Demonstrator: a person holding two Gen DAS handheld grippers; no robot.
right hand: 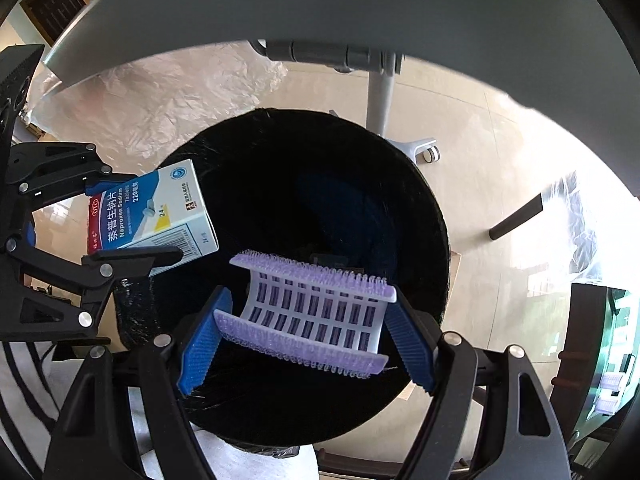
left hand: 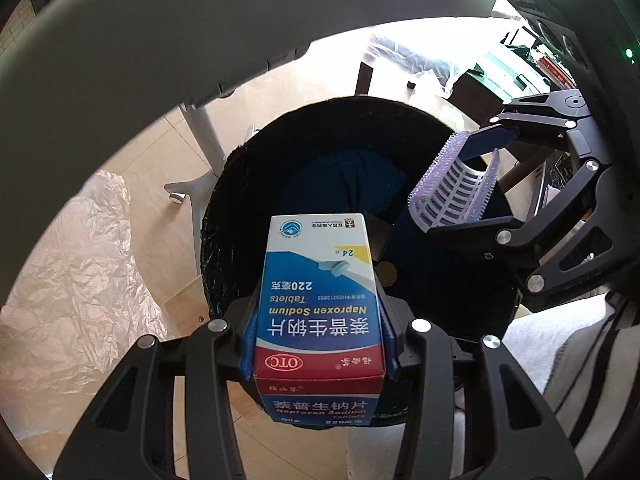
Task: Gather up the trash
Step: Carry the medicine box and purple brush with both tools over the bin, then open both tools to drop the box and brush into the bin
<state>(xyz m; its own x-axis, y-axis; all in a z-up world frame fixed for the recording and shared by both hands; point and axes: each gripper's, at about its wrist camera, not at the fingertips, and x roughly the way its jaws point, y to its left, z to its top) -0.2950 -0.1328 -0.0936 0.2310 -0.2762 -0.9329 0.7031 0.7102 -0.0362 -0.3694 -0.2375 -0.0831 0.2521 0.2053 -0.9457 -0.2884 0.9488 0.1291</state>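
My left gripper (left hand: pixel 318 336) is shut on a blue, white and red medicine box (left hand: pixel 320 300) and holds it over the near rim of a round black trash bin (left hand: pixel 240 184). The box also shows at the left of the right wrist view (right hand: pixel 148 212). My right gripper (right hand: pixel 308 332) is shut on a purple and white hair roller (right hand: pixel 316 312), held over the bin's opening (right hand: pixel 420 208). The roller shows at the right of the left wrist view (left hand: pixel 456 188). Something dark blue lies deep in the bin (left hand: pixel 344 184).
The bin stands on a beige tiled floor under a grey tabletop (left hand: pixel 200 32) with a white wheeled leg (right hand: pixel 380 92). Crumpled clear plastic (left hand: pixel 76 272) lies on the floor to the left. A dark glass-topped table (right hand: pixel 608 340) is at the right.
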